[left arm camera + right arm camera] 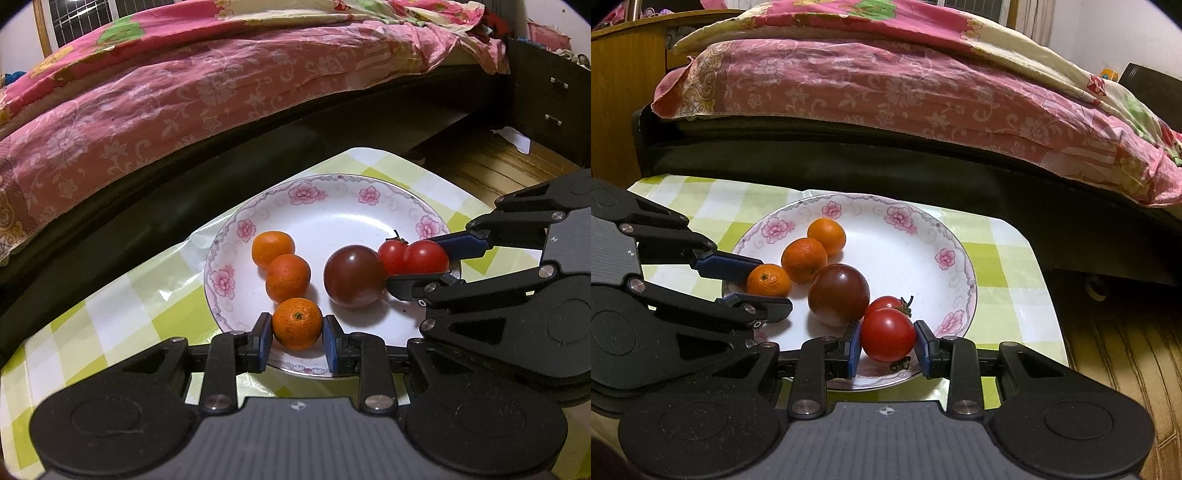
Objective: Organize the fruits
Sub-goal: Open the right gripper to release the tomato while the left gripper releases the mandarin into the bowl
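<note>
1. A white plate [369, 218] with pink flowers on its rim carries six fruits: three small oranges, one big dark tomato [354, 276] and two red tomatoes.
2. The nearest orange [297, 324] in the left wrist view sits at the near edge of the plate, between the blue pads of the left claw [297, 338]. The pads touch it on both sides, so this claw is clenched around the orange.
3. The other two oranges [288, 277] lie just behind it in a row, touching each other.
4. The front red tomato [888, 335] is at the near rim in the right wrist view, and the right claw [888, 347] grasps it with a pad on each side.
5. The second red tomato [885, 303], with a green stem, lies just behind it and against the dark tomato.
6. The dark tomato rests near the middle of the plate, between the oranges and the red tomatoes.
7. The plate stands on a tabletop [1004, 266] with a cloth of green and white squares.
8. Behind the tabletop is a bed [155, 110] with a pink flowered cover, and to one side a wooden floor [1119, 350].
</note>
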### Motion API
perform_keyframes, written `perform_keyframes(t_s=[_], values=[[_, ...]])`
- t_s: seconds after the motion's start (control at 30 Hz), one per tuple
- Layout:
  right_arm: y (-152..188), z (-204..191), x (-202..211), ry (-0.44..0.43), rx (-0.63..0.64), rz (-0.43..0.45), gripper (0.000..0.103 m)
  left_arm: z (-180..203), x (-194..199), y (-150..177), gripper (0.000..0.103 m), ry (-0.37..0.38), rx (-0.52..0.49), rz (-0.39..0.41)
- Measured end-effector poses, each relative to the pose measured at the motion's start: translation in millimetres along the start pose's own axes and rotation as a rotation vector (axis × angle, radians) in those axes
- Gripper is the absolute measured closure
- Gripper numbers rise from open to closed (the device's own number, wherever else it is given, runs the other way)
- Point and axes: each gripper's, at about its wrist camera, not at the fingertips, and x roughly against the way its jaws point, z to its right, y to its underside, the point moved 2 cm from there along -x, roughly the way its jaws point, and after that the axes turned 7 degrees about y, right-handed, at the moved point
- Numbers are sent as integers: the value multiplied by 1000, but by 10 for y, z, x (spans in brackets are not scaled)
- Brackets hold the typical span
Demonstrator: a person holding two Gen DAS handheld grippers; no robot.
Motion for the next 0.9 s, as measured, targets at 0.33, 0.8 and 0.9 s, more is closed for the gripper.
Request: perform_keyframes(t_s=[0.33, 0.8, 0.9], values=[[1, 15, -4, -1, -15, 3, 70, -9, 38, -14, 66, -10, -2, -3], [6, 21, 48, 4, -16, 20, 63, -35, 159, -50, 64, -34, -8, 11], [8, 19, 57, 6, -14, 23, 63, -42, 168, -52, 63, -37, -8, 11]])
